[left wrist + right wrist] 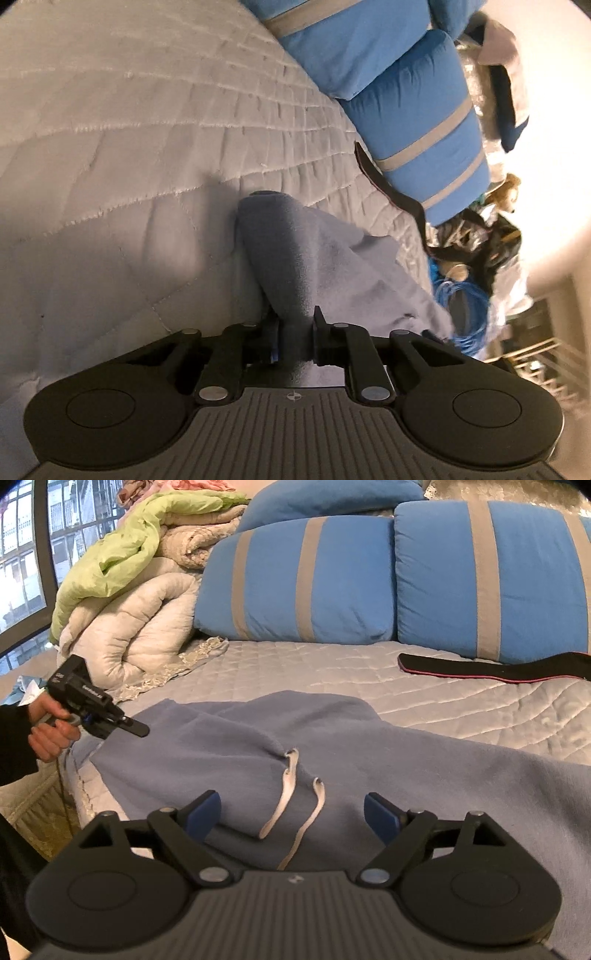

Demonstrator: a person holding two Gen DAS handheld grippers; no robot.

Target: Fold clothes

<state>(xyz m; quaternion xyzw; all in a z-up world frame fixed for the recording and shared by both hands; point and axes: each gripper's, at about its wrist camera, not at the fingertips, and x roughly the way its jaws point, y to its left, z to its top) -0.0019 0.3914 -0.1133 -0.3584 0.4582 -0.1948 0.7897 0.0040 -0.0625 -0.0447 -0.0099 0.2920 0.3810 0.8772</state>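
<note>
Fleece-like blue garment (332,746) lies spread on the near bed (461,686), soft, limp and light by the look of it. Left tool (295,338) pinches a bunched edge; right tool (291,814) hovers spread above the drawstrings (291,794). Grip hems or corners, not loose middle cloth.

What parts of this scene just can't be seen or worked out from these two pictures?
- Blue garment: right wrist view, the gripper body hides its near edge, the frame cuts its right side.
- Left gripper: left wrist view, bunched cloth covers what its fingers pinch.
- Bedside clutter: left wrist view, blurred.
- Black strap: right end cut off.
</note>
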